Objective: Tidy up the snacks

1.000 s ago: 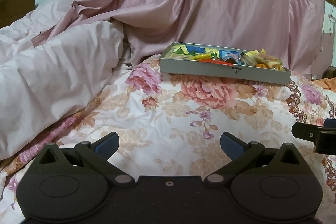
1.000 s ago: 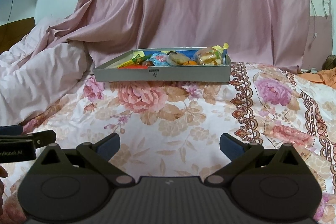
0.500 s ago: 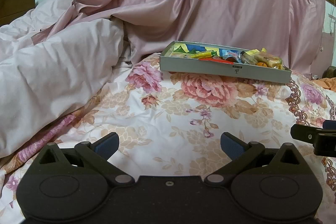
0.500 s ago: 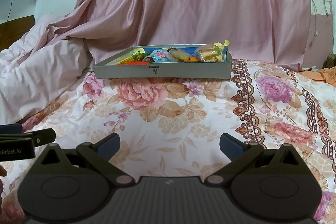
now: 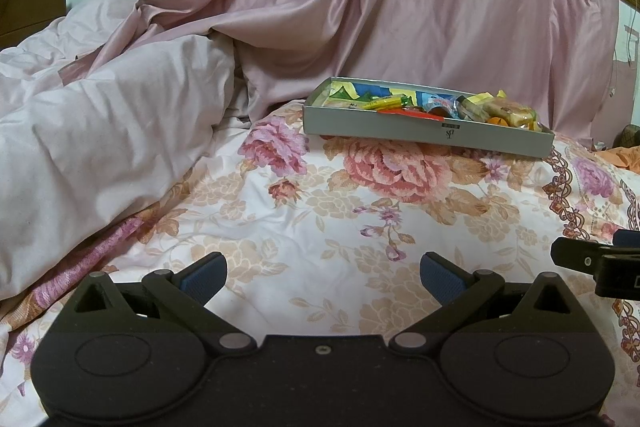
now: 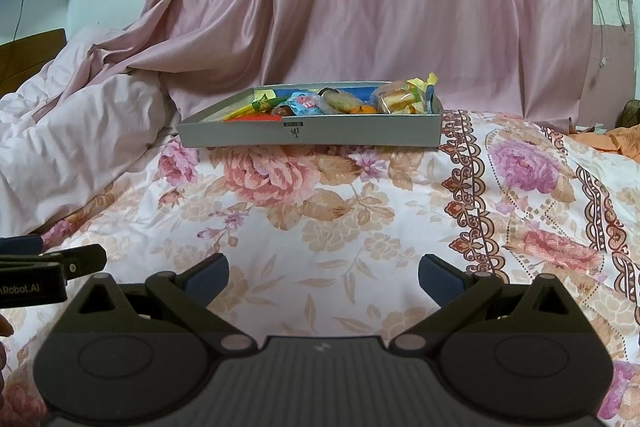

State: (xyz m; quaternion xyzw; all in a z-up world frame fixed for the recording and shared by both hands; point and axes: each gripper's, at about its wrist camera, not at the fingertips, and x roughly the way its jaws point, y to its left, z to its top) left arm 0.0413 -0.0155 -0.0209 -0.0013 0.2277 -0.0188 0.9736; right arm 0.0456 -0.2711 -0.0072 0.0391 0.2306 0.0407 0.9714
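A shallow grey box lies on the floral bedspread, far ahead of both grippers. It holds several wrapped snacks: a yellow stick, a red packet, a blue wrapper, a clear bag of cakes and a small orange. My left gripper is open and empty, low over the bedspread. My right gripper is open and empty too. Each gripper shows at the edge of the other's view.
A floral bedspread covers the bed. A rumpled pale pink quilt is piled on the left. A pink satin sheet hangs behind the box. Orange cloth lies at the far right.
Both grippers have lowered slightly, so the box now sits a little higher in each view. Both stay open and empty.
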